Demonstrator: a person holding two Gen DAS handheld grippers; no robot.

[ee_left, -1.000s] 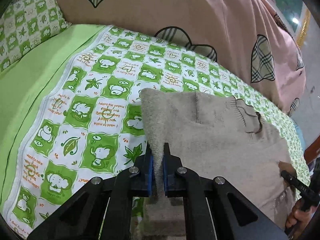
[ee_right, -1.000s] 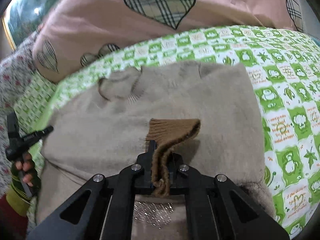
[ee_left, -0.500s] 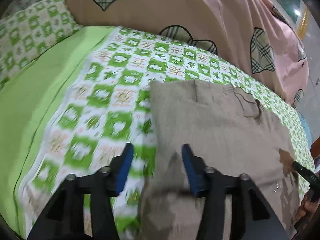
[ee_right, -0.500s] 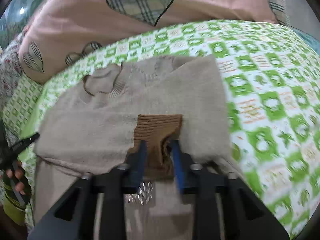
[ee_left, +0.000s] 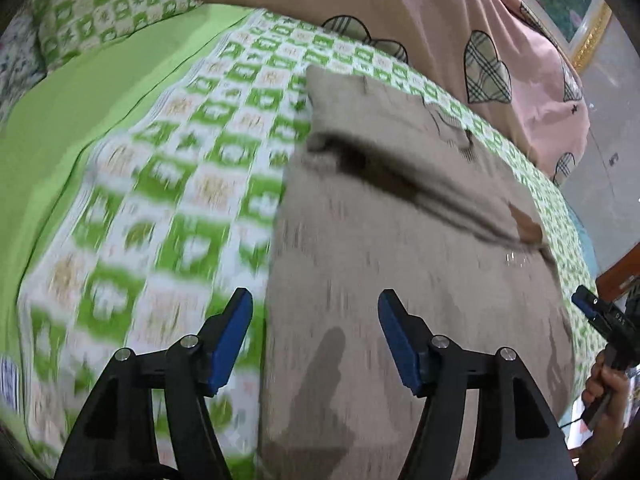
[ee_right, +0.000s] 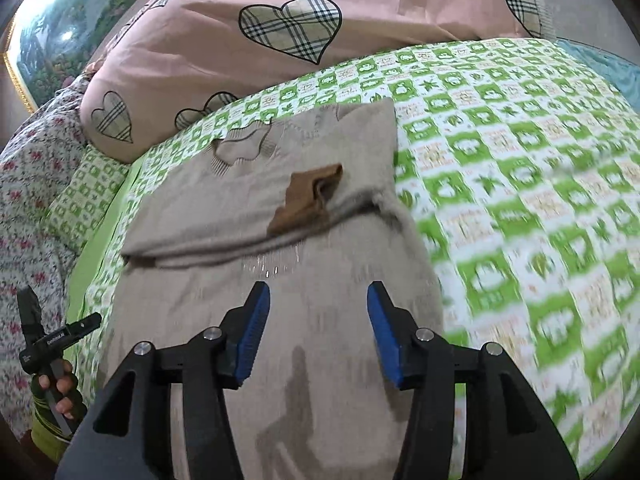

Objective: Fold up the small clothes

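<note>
A small beige knit sweater (ee_left: 400, 248) lies on the green-and-white checked bedsheet (ee_left: 180, 184). Its sleeves are folded across the chest, and one brown ribbed cuff (ee_right: 310, 196) lies on top; the cuff also shows in the left wrist view (ee_left: 526, 226). My left gripper (ee_left: 316, 336) is open and empty, raised above the sweater's left lower edge. My right gripper (ee_right: 318, 330) is open and empty, raised above the sweater's lower body (ee_right: 304, 320). Neither gripper touches the cloth.
A pink quilt with plaid hearts (ee_right: 304, 28) is heaped along the far side of the bed. A checked pillow (ee_left: 104, 4) lies at the far left. Plain green sheet (ee_left: 60, 120) runs along the left. A framed landscape picture (ee_right: 52, 28) hangs on the wall.
Both grippers were shut on sweater cloth a second ago, the right on the brown cuff. Both have opened, let go and pulled back and up; the sleeves now lie folded across the chest.
</note>
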